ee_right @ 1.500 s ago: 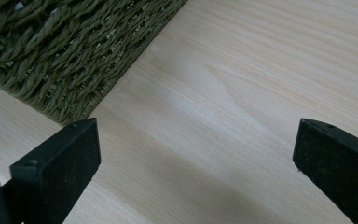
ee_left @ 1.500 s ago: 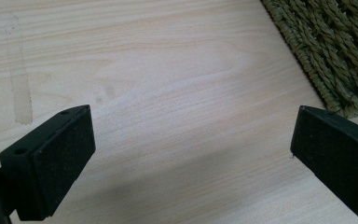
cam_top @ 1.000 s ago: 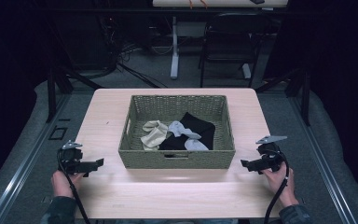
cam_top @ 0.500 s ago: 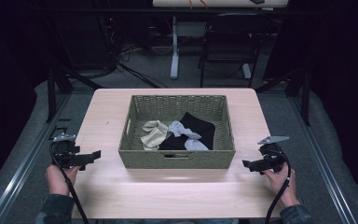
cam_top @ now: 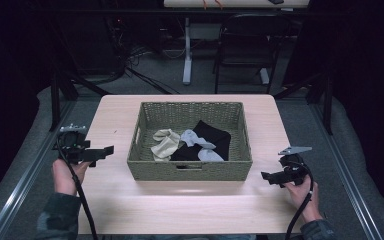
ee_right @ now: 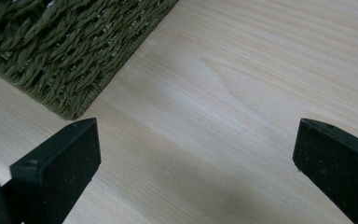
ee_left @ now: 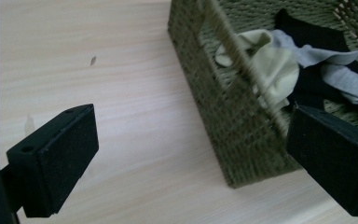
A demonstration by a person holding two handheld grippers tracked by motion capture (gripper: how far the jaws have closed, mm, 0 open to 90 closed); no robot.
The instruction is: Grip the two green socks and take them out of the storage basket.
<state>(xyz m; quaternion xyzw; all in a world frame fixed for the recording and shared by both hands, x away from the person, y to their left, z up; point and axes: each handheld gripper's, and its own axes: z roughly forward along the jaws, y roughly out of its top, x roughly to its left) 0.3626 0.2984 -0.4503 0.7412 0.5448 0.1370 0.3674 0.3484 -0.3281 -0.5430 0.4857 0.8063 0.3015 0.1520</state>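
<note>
A green woven basket (cam_top: 190, 170) sits mid-table and holds a cream sock (cam_top: 164, 144), a grey sock (cam_top: 198, 145) and a black garment (cam_top: 215, 136). My left gripper (cam_top: 107, 150) hovers above the table's left edge, open, its jaws pointing at the basket's left wall (ee_left: 223, 112). The cream sock (ee_left: 270, 65) and grey sock (ee_left: 340, 70) lie beyond that wall in the left gripper view. My right gripper (cam_top: 266, 176) is open low over the table at the right, beside the basket's near right corner (ee_right: 70, 51). Nothing is between either pair of jaws.
The light wood table (cam_top: 180, 205) has bare room in front of the basket and on both sides. A chair (cam_top: 242, 45) and a desk leg (cam_top: 187, 50) stand on the floor behind the table. Metal rails (cam_top: 20, 190) run along the table's sides.
My left gripper has lifted and moved toward the far side and slightly right, nearer the basket's left wall. The right gripper has sunk a little toward the near edge.
</note>
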